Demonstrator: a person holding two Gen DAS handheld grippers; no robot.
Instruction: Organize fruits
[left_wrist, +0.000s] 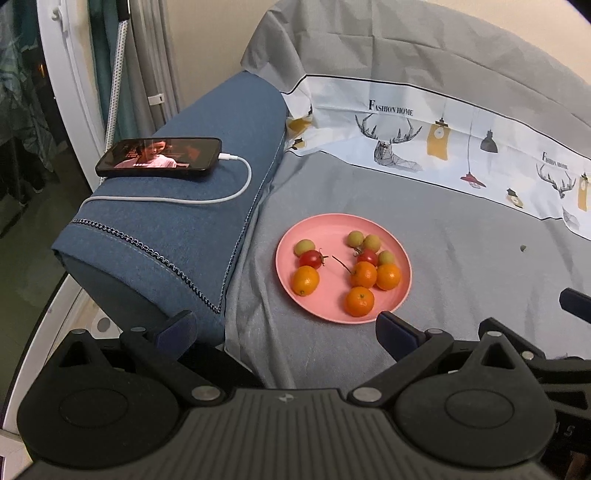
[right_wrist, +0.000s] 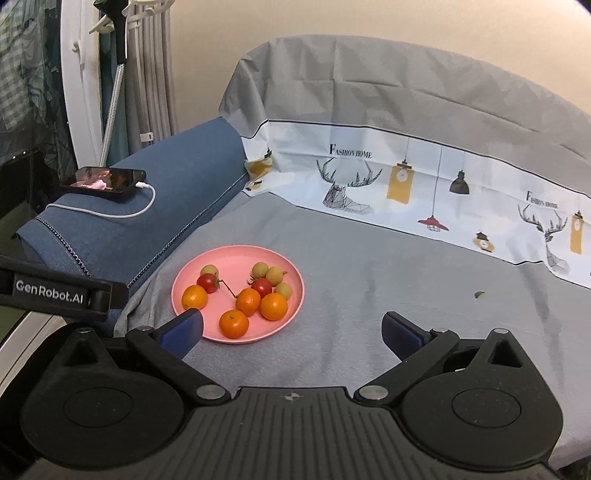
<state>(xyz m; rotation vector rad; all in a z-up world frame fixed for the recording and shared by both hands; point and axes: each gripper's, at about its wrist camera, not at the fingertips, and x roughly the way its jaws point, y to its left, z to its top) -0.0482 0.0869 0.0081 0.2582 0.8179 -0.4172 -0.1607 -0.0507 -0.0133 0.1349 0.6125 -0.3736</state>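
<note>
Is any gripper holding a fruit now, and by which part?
Nothing is held. The left gripper and right gripper are both open and empty; all fruit lies on the pink plate.

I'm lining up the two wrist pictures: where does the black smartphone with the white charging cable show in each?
Left wrist view: black smartphone lies left of centre, upper half, on the blue cushion.
Right wrist view: it lies far left, smaller, on the same cushion.
Shared landmark: the round pink plate of fruit, lower right of the phone in both.
</note>
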